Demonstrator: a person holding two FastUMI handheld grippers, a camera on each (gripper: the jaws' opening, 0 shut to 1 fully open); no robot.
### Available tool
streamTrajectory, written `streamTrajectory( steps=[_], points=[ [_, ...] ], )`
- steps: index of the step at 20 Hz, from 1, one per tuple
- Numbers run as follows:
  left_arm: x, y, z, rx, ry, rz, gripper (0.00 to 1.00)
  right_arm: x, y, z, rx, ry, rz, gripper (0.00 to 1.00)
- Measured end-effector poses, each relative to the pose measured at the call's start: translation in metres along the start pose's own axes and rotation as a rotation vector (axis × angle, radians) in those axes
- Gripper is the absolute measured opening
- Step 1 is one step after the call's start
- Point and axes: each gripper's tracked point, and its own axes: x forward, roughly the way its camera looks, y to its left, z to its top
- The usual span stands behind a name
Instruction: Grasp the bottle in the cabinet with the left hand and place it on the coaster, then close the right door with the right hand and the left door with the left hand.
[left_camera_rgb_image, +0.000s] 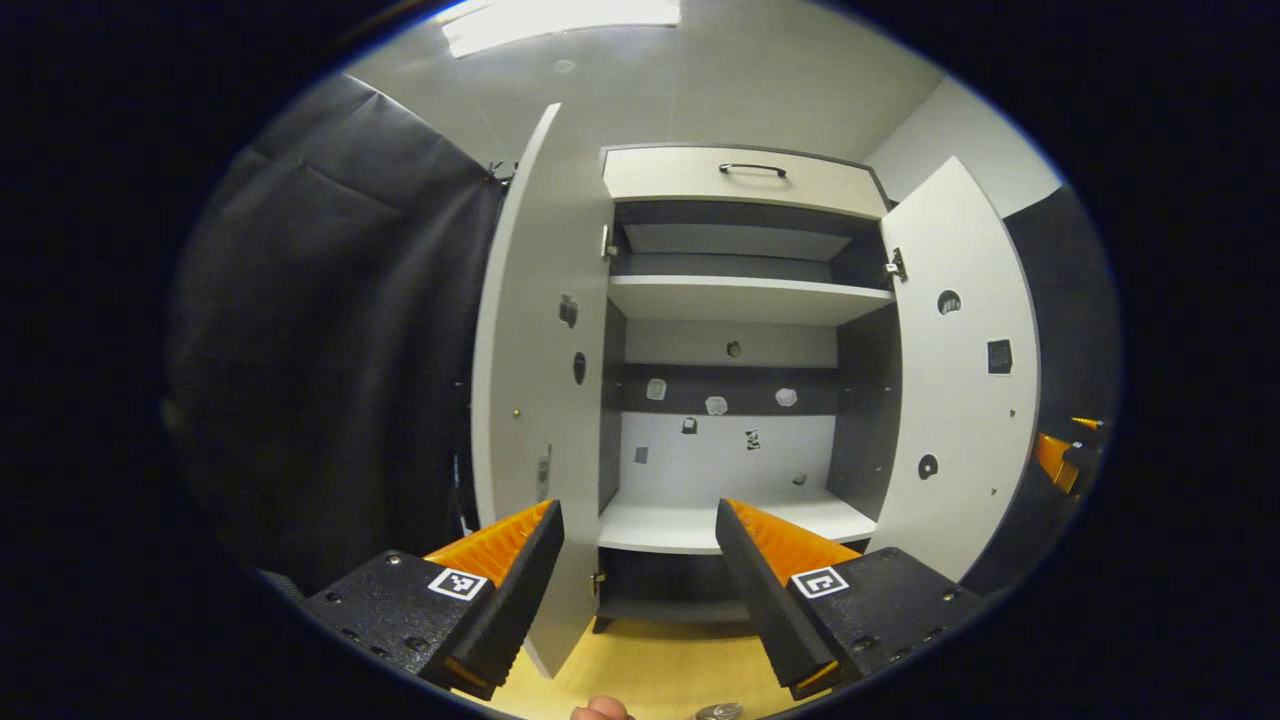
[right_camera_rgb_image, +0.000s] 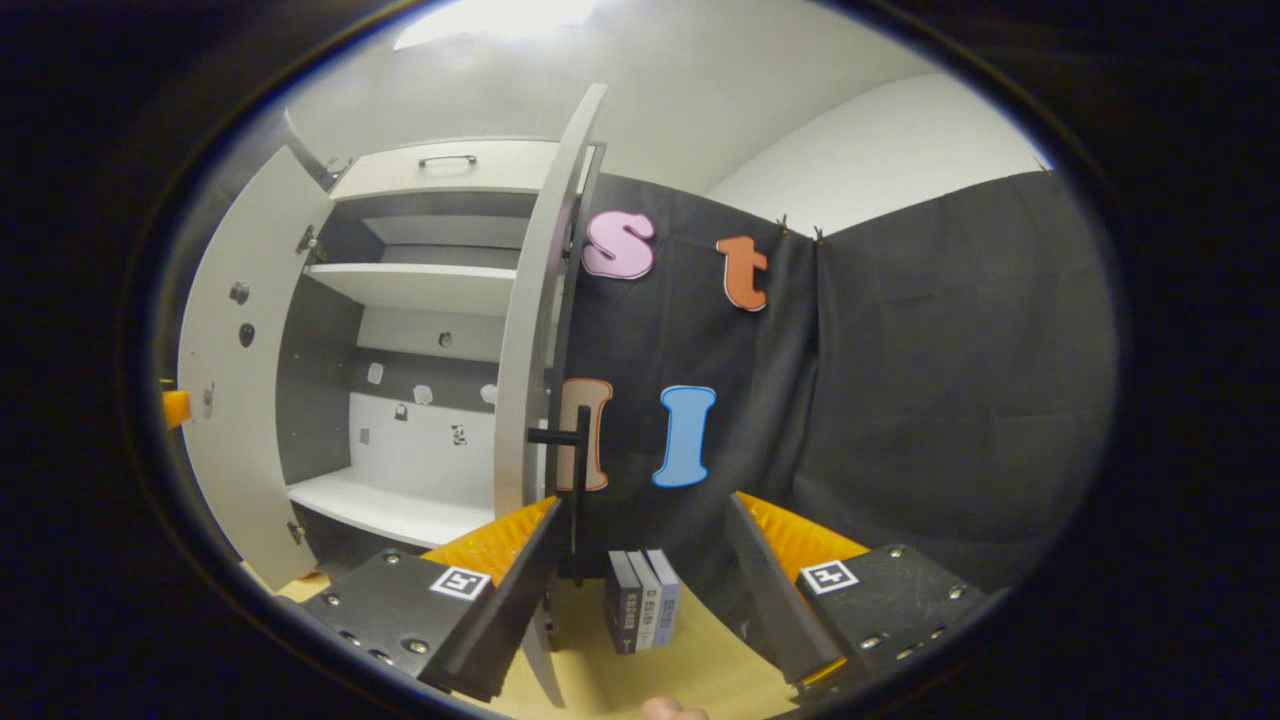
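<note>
The white cabinet (left_camera_rgb_image: 745, 300) stands ahead in the left gripper view with both doors swung wide. Its left door (left_camera_rgb_image: 530, 400) and right door (left_camera_rgb_image: 960, 380) flank bare shelves; the lower shelf (left_camera_rgb_image: 690, 525) holds nothing. My left gripper (left_camera_rgb_image: 638, 505) is open and empty, a short way in front of that shelf. In the right gripper view my right gripper (right_camera_rgb_image: 645, 500) is open and empty, close behind the right door (right_camera_rgb_image: 525, 350), which I see edge-on with its dark handle (right_camera_rgb_image: 572, 480). A small silvery round thing (left_camera_rgb_image: 718, 712) peeks in at the bottom edge; what it is I cannot tell.
The cabinet stands on a light wooden table (left_camera_rgb_image: 660, 665). Three books (right_camera_rgb_image: 640, 600) stand upright on it right of the cabinet, between my right fingers. A top drawer (left_camera_rgb_image: 745, 178) with a dark handle is closed. Black cloth walls hang on both sides.
</note>
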Motion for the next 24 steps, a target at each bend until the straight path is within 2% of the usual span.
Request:
streamTrajectory(
  steps=[2,3,6,7,10,11,12,13,17,18,19,23,24],
  points=[
    [-0.002,0.018,0.0,0.007,-0.001,0.044,0.95,0.003,0.008,-0.003,0.013,0.01,0.023,0.94],
    [-0.003,0.026,-0.001,0.008,0.003,0.066,0.95,0.003,0.013,-0.004,0.022,0.017,0.035,0.97],
    [-0.007,0.043,-0.004,-0.023,0.016,0.112,0.95,0.003,0.015,-0.002,0.015,0.008,0.052,0.92],
    [-0.007,0.048,-0.005,-0.041,0.017,0.122,0.95,0.004,0.017,-0.003,0.013,0.01,0.06,0.95],
    [-0.007,0.062,-0.009,-0.085,0.027,0.151,0.95,0.002,0.023,-0.002,0.021,0.015,0.073,0.92],
    [-0.007,0.066,-0.009,-0.095,0.027,0.16,0.95,0.003,0.024,-0.003,0.021,0.015,0.074,0.95],
    [-0.007,0.069,-0.01,-0.105,0.026,0.165,0.95,0.002,0.026,-0.002,0.02,0.014,0.077,0.92],
    [-0.007,0.071,-0.01,-0.111,0.024,0.17,0.95,0.001,0.029,-0.002,0.02,0.014,0.081,0.95],
    [-0.005,0.082,-0.01,-0.099,0.029,0.19,0.95,-0.001,0.044,-0.002,0.031,0.018,0.112,0.95],
    [-0.005,0.082,-0.01,-0.098,0.029,0.191,0.95,-0.002,0.049,-0.002,0.03,0.016,0.12,0.92],
    [-0.005,0.082,-0.009,-0.098,0.029,0.19,0.93,-0.002,0.051,-0.001,0.029,0.016,0.127,0.95],
    [-0.001,0.086,-0.011,-0.091,0.037,0.196,0.95,-0.002,0.066,0.0,0.038,0.016,0.154,0.95],
    [-0.001,0.087,-0.012,-0.089,0.038,0.199,0.95,-0.003,0.07,0.0,0.042,0.016,0.161,0.92]
  ],
)
